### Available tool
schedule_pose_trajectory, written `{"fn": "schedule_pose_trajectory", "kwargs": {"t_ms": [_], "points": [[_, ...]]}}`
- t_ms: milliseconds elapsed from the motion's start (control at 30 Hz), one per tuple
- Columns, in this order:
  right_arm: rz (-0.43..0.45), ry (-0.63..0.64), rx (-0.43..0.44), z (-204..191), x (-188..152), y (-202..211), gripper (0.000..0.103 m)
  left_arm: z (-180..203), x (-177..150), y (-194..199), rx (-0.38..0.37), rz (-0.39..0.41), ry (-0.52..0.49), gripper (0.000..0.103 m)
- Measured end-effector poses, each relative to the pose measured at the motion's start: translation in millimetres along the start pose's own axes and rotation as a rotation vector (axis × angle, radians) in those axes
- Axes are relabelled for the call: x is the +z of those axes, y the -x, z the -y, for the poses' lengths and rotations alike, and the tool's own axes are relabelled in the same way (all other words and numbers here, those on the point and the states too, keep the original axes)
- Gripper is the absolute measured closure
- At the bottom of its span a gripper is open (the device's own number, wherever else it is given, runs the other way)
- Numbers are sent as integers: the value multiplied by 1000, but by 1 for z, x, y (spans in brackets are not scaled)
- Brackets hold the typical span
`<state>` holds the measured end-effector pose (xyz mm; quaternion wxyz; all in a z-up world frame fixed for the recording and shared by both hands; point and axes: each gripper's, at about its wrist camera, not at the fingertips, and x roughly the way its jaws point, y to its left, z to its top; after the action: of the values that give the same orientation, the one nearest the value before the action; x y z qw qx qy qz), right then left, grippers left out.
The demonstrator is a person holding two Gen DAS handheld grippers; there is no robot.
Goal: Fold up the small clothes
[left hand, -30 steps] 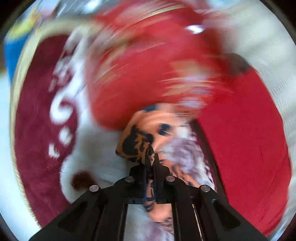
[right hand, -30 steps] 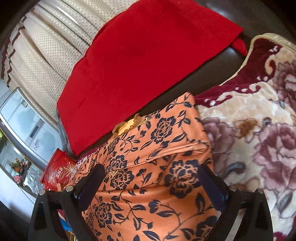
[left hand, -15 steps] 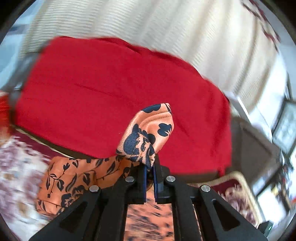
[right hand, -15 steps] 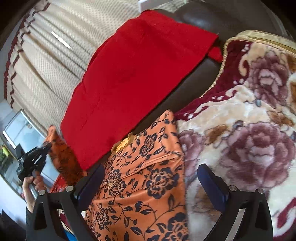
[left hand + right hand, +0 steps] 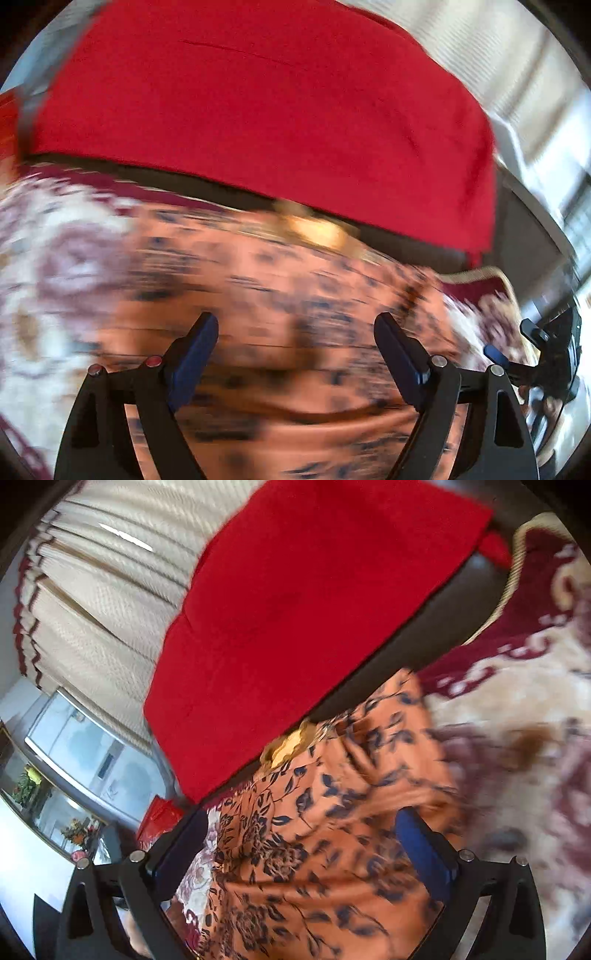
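Observation:
An orange garment with a dark blue flower print lies on a floral blanket, blurred in the left wrist view. My left gripper hovers over it with its jaws opening wide; no cloth is pinched between the pads. In the right wrist view the same garment lies rumpled, with a fold across its middle and a yellow trim at its far edge. My right gripper stands open above it, its pads apart from the cloth. That right gripper also shows at the right edge of the left wrist view, held by a hand.
The cream and maroon floral blanket covers the seat. A large red cloth hangs over the dark sofa back behind the garment. Cream curtains, a glass cabinet and a red packet are at the left.
My left gripper let go of the garment corner it held pinched, and its jaws spread wide. Its view swung down onto the garment. The right gripper shifted, jaws still open.

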<state>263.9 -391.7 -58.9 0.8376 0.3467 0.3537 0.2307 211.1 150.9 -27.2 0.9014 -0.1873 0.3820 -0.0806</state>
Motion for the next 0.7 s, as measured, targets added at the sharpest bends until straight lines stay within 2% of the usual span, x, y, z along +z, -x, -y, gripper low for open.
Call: {"fn": "schedule_pose_trajectory", "kwargs": {"t_ms": [33, 100, 167, 200, 233, 267, 300, 333, 367, 467, 500, 533, 600, 667, 700], "points": [[-32, -18, -16, -1, 7, -18, 1, -8, -1, 7, 26, 12, 20, 16], [-106, -68, -60, 3, 19, -53, 1, -49, -1, 10, 89, 14, 108, 16], [-155, -68, -159, 5, 26, -82, 3, -84, -4, 11, 101, -1, 194, 16], [-203, -60, -205, 5, 26, -97, 17, -88, -6, 3, 110, -7, 213, 16], [-250, -63, -249, 6, 25, -110, 59, -98, -9, -3, 114, -20, 239, 16], [-292, -63, -289, 5, 23, -120, 86, -102, -12, -13, 113, -33, 250, 16], [-324, -49, -307, 0, 22, -126, 97, -108, -13, -16, 110, -49, 259, 16], [-329, 14, -336, -13, 23, -128, 97, -108, -14, -25, 107, -52, 260, 16], [-299, 80, -356, -29, 26, -123, 97, -110, -13, -24, 102, -42, 258, 16], [-75, 252, -343, -91, 44, -77, 97, -112, -5, -16, 97, 17, 255, 16], [-13, 290, -333, -102, 44, -62, 97, -112, -3, -15, 90, 32, 261, 16], [13, 302, -330, -103, 41, -53, 96, -111, -1, -14, 87, 33, 262, 16], [-57, 290, -395, -76, 28, -69, 93, -110, 1, -20, 90, 9, 263, 16], [-192, 197, -473, -25, 10, -95, 79, -103, 1, -35, 81, -22, 263, 16], [-224, 146, -492, -7, 2, -98, 74, -99, 1, -43, 80, -31, 253, 16]]}}
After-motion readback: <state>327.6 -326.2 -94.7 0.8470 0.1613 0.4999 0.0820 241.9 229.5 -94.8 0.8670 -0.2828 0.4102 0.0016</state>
